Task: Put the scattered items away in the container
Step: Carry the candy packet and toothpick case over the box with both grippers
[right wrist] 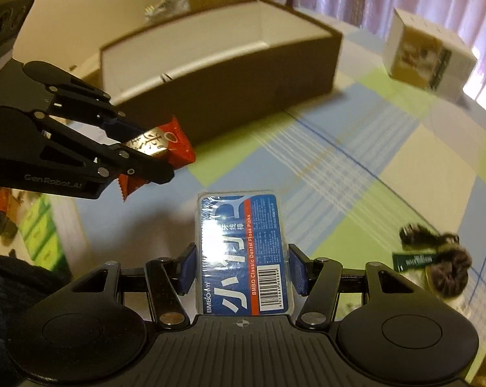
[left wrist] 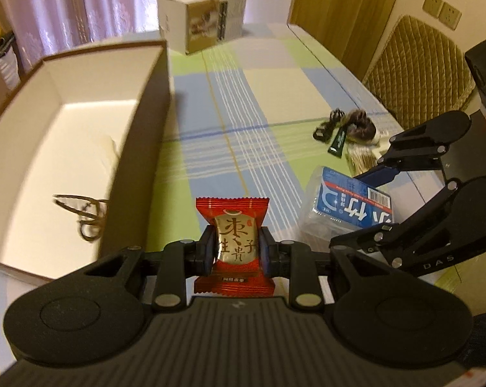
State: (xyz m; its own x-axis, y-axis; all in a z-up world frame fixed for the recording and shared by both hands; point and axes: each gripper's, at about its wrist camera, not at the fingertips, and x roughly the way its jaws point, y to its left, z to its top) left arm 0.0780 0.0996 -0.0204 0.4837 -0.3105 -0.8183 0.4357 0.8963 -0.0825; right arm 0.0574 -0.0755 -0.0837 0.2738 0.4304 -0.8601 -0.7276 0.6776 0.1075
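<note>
The open box (left wrist: 82, 135) sits at the left of the counter (left wrist: 243, 103), a metal clip (left wrist: 85, 216) lying inside it. Just right of its wall, the left gripper (left wrist: 237, 248) has its jaws pinching a red candy packet (left wrist: 233, 225) above the checked cloth. Further right, the right gripper (right wrist: 241, 267) has its jaws clamped on a blue floss pick case (right wrist: 239, 251), with a dark hair tie (left wrist: 360, 124) beyond.

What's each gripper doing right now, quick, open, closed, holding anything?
Left gripper: closed on the red candy, held above the table.
Right gripper: closed on the floss box.
</note>
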